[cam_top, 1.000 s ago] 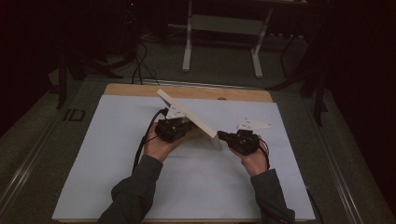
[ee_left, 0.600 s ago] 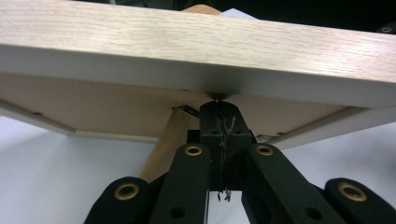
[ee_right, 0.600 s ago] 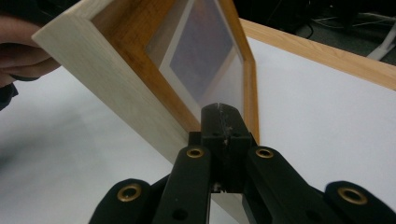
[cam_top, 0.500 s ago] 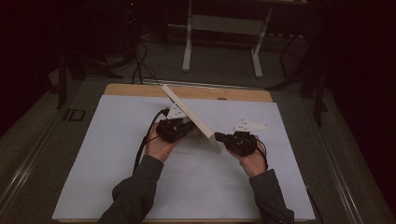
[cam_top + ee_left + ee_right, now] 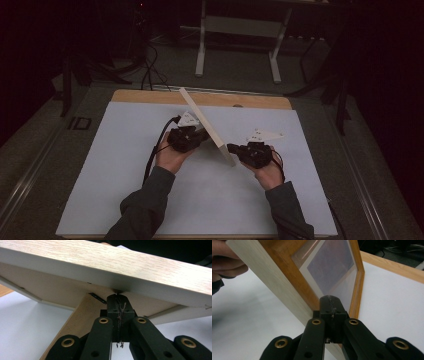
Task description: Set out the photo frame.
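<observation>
A light wooden picture frame (image 5: 207, 127) stands tilted on edge across the middle of the white mat (image 5: 115, 170). My left gripper (image 5: 204, 135) is shut, its tips pressed against the frame's back. In the left gripper view the shut tips (image 5: 117, 297) sit under the frame's pale edge (image 5: 112, 270), beside the brown easel stand (image 5: 80, 317). My right gripper (image 5: 231, 147) is shut too, at the frame's near end. In the right gripper view its tips (image 5: 331, 299) touch the frame's front by the glass (image 5: 332, 267) and the wooden border (image 5: 287, 280).
The mat lies on a wooden table whose bare back edge (image 5: 150, 96) is visible. Beyond it on the dark floor stand a white metal rack (image 5: 240, 30) and some cables (image 5: 150, 70). The left hand's fingers (image 5: 224, 267) appear behind the frame.
The frame's far end has swung a little to the right and it now stands steeper. The right gripper has edged slightly left toward the frame's near end.
</observation>
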`<state>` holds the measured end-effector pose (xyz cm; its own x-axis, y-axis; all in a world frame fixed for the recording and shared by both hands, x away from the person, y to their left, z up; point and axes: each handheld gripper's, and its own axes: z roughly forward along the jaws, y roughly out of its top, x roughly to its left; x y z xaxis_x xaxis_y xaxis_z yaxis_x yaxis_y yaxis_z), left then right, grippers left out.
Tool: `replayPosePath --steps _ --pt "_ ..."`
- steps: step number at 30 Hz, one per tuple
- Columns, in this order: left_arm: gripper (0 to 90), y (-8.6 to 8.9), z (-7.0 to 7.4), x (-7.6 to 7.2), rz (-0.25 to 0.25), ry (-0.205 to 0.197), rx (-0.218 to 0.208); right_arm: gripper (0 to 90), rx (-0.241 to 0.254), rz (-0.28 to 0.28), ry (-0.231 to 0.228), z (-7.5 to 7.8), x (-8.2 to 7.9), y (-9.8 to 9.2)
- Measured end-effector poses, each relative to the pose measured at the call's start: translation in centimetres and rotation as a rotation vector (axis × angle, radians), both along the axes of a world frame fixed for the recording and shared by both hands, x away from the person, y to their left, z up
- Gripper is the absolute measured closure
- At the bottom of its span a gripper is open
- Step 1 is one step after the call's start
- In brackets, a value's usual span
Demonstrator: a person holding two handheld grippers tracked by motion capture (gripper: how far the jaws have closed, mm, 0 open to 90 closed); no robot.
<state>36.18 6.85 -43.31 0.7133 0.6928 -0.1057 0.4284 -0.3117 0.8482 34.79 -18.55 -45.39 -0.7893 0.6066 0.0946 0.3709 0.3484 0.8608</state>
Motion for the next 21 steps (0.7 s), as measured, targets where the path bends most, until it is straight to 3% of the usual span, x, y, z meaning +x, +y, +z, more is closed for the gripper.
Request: replayPosePath --steps 21 --pt "90.0 0.13 -0.14 0.17 -0.034 0.002 -0.01 90.0 -0.034 0.059 0.011 -0.15 -0.28 0.89"
